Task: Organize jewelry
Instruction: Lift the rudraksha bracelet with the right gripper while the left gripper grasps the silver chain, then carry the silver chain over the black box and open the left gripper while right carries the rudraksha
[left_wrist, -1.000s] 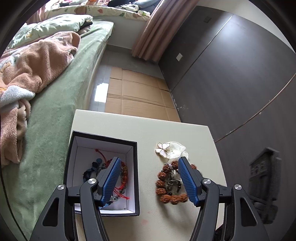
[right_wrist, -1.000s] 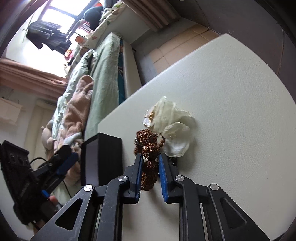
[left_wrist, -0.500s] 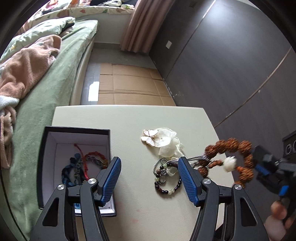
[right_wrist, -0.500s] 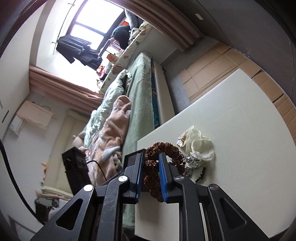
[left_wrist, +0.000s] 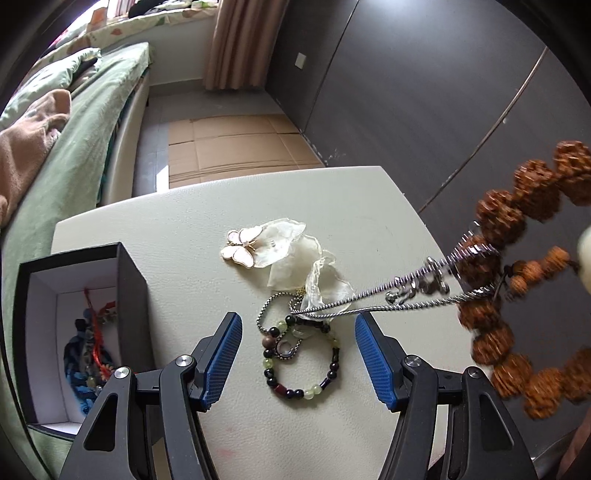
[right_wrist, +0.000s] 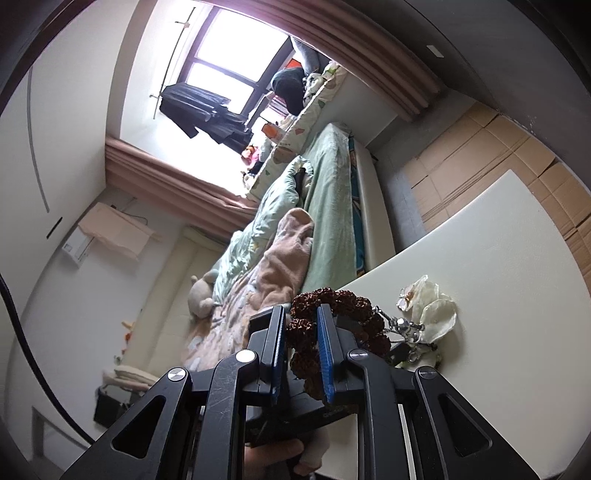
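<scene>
my right gripper (right_wrist: 301, 350) is clenched on the brown seed-bead bracelet (right_wrist: 334, 317), its blue fingers (right_wrist: 325, 354) pinching one stretch of the loop while the rest curls out past the tips. the bracelet hangs in the air off the right edge of the worktop (left_wrist: 369, 206); in the left view it (left_wrist: 517, 280) shows at the far right, blurred. a silver chain (left_wrist: 388, 299) is caught on it and runs taut from the beads down to the jewelry pile. my left gripper (left_wrist: 299, 354) is released, fingers (left_wrist: 221, 358) spread wide above the worktop, with the dark-and-green bead bracelet (left_wrist: 299, 365) lying flat between them. just past that lie the sheer cream pouch (left_wrist: 295, 251) and a butterfly brooch (left_wrist: 242, 247), touching each other. the black box (left_wrist: 129, 280) sits at the worktop's left edge beside the bed (left_wrist: 74, 147), holding red and blue cord pieces (left_wrist: 92, 343). bare worktop lies between box and pile, and beyond the pouch up to the far edge. half a second ago the seed-bead bracelet was lower and closer to the pile with the chain slack; a second ago it lay on the worktop over the other beads, and my left fingers hung above the box.
</scene>
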